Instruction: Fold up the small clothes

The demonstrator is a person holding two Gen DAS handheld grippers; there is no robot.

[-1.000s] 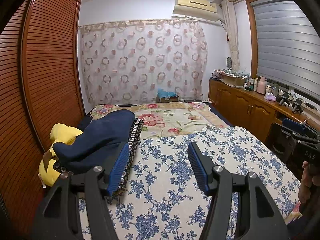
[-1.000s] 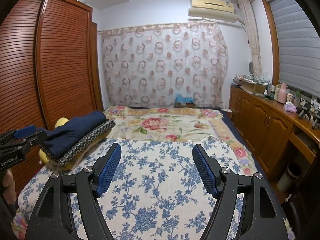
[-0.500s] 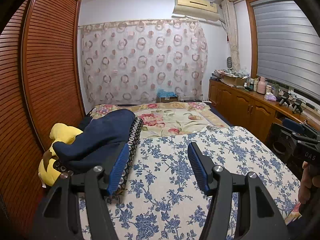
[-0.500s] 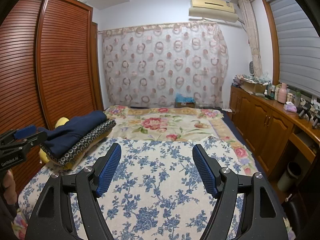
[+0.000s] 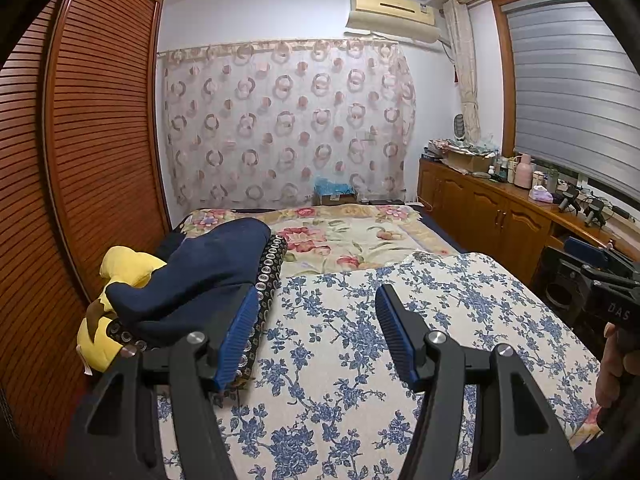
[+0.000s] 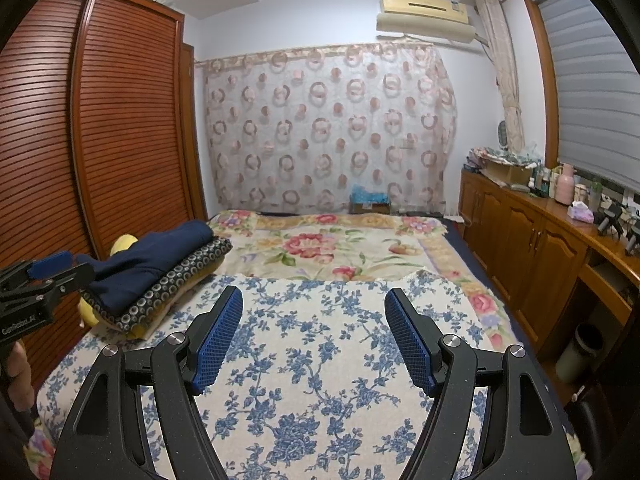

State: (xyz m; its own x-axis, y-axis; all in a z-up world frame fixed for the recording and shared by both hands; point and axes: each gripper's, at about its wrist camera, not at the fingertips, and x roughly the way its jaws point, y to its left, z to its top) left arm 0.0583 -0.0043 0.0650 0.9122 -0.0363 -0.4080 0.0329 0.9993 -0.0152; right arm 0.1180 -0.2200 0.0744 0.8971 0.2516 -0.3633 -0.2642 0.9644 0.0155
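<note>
**A:** Where do we stand? Both sets of tongs look idle to me.

**B:** They are. Our left tongs (image 5: 316,336) hang over the blue-flowered bedspread (image 5: 360,360) with the jaws apart and nothing between them. Our right tongs (image 6: 314,338) are the same – parted wider, nothing but bare spread under them.

**A:** And the clothes?

**B:** Stacked at the left edge of the bed, beside the slatted wardrobe doors (image 5: 92,160). The navy garment (image 5: 200,272) lies on top of a dark piece printed with small rings (image 6: 168,284), and both rest on a yellow plush toy (image 5: 124,264). From the left view the stack sits just beyond our left finger; from the right view it is well off to the side.

**A:** Why hold over the open patch and not over the stack?

**B:** We judge that flat stretch is our working surface – room to spread one garment out before folding. Parted jaws suit that: we are ready to pinch fabric.

**A:** Folded already, those two?

**B:** They look loosely doubled over, but we cannot tell whether that counts as done. The far half of the bed, under the pink-flowered blanket (image 6: 332,248), holds no clothes we can see.

**A:** So the left side reaches first?

**B:** Likely – it is nearest.
</note>
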